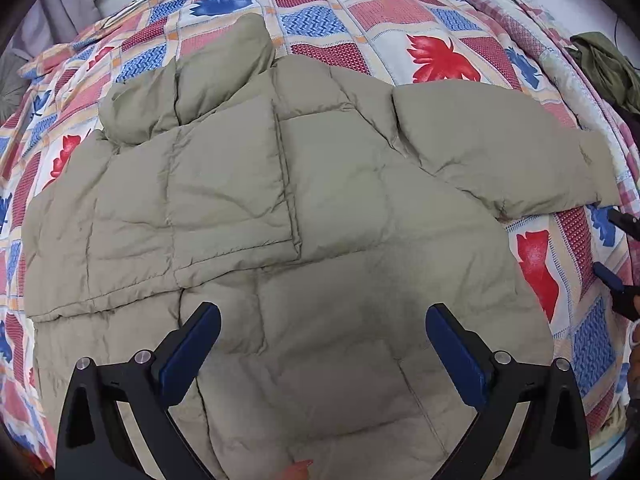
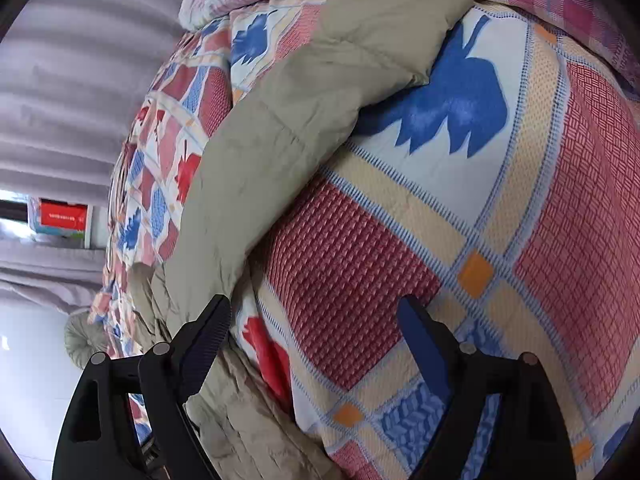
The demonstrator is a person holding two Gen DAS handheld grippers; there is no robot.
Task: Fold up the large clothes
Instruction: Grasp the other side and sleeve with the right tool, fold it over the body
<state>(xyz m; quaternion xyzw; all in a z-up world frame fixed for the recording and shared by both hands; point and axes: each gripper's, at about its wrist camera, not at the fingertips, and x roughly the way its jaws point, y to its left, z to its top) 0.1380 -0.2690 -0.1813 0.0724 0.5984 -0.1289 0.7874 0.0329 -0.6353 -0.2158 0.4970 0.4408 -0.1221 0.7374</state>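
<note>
Here, a large khaki puffer jacket [image 1: 320,208] lay spread flat on a bed covered by a patchwork quilt [image 1: 400,12] printed with red and blue leaves. In the left wrist view, one sleeve [image 1: 224,196] was folded across the jacket's body, its cuff edge near the middle seam, while the other sleeve [image 1: 500,148] stretched outward to the right over the quilt. The collar [image 1: 188,80] bunched up at the far end. The left gripper [image 1: 323,344] hovered above the lower part of the jacket, its blue-padded fingers [image 1: 192,352] spread wide apart and holding nothing.

The right gripper [image 2: 316,344] sat low at the side of the bed, by the jacket's edge. Its fingers [image 2: 204,348] also stood apart; the left one lay against the khaki fabric [image 2: 256,168], the other over the bare quilt [image 2: 520,200], with nothing clamped between them. At the right edge of the left wrist view, a dark green garment [image 1: 604,64] lay crumpled beyond the quilt.
</note>
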